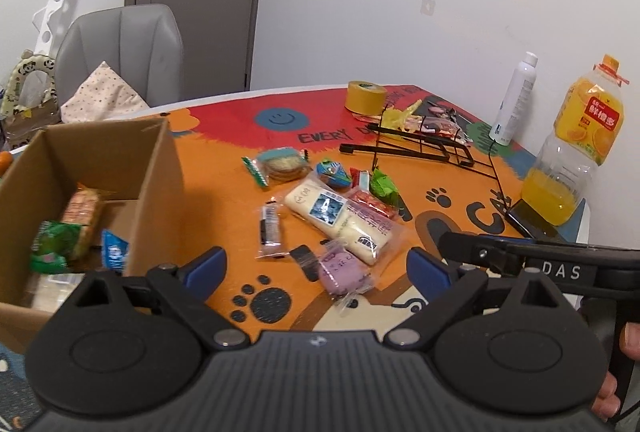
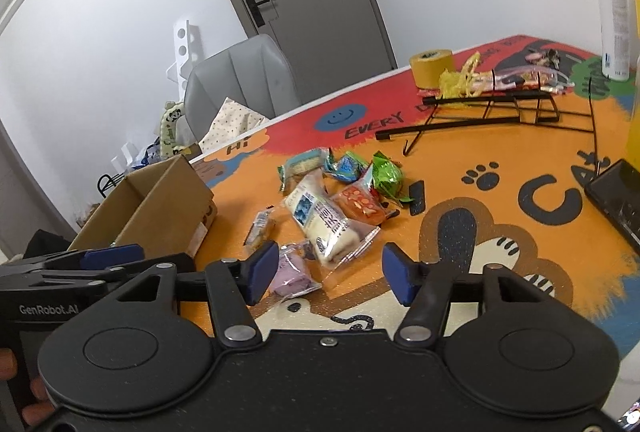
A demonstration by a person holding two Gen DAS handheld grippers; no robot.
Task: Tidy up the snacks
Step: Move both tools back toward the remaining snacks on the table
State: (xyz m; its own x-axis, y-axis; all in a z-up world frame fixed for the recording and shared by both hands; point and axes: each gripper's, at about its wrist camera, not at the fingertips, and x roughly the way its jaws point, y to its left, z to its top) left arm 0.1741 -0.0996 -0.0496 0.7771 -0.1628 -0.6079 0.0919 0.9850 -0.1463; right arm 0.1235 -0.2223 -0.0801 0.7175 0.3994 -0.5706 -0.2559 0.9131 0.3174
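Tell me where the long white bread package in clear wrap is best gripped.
Judging by its pose, grip the long white bread package across its narrow middle, coming from above with the right gripper; it lies flat and diagonal, and open jaws should span its width, not its length.

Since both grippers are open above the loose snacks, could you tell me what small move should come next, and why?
Probably lower the right gripper onto the purple packet, the snack nearest its open fingers. The cardboard box already holds a few snacks, and the packet lies loose on the table mat.
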